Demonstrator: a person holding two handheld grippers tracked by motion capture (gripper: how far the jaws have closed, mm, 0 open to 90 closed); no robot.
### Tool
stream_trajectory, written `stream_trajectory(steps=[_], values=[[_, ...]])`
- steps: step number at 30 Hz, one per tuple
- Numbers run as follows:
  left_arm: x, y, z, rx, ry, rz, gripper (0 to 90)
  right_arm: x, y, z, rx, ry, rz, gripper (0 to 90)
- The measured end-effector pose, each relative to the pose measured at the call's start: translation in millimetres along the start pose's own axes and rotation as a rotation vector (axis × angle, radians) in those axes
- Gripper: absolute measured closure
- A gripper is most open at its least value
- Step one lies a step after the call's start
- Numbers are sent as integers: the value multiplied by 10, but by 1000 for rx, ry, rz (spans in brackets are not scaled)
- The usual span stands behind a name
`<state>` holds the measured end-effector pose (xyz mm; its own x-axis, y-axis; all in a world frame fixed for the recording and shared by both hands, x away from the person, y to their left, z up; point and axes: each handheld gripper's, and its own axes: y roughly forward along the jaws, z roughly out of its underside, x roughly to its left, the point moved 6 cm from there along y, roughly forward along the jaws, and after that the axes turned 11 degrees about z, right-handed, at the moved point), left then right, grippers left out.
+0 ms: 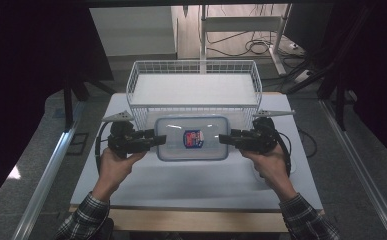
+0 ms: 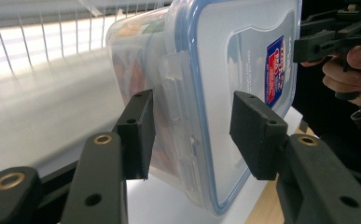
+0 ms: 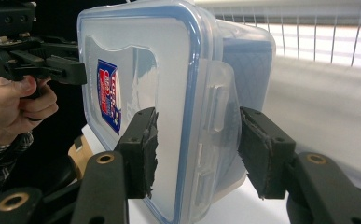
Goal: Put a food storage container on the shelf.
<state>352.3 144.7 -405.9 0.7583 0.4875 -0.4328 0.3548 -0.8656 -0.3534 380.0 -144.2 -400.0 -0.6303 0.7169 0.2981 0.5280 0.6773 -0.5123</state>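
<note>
High view: the left gripper [image 1: 153, 139] and right gripper [image 1: 226, 138] clamp opposite short ends of a lidded plastic container [image 1: 192, 138], held above the desk [image 1: 191, 182] before a wire basket [image 1: 193, 90]. Left gripper view: jaws half open, gripping its latch side. Right gripper view: likewise.

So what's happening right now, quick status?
Left hand-held gripper and right hand-held gripper each clamp an end of the lidded container. Container held off the table. Wire basket right behind it.
</note>
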Motion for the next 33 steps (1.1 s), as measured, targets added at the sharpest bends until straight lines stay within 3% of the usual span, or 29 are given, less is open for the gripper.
stream_trajectory(steps=[12,21,26,33], values=[[39,-114,-573,-44,41,2,512,20,-97,-568,-56,-28,12,488],[165,-194,-960,-94,37,12,514,18,-78,-943,-95,-44,28,488],[281,-177,-1089,-101,30,13,514,-52,7,-1120,-109,-36,33,486],[478,-72,-1191,-112,4,24,514,-177,104,-1234,-106,-9,45,486]])
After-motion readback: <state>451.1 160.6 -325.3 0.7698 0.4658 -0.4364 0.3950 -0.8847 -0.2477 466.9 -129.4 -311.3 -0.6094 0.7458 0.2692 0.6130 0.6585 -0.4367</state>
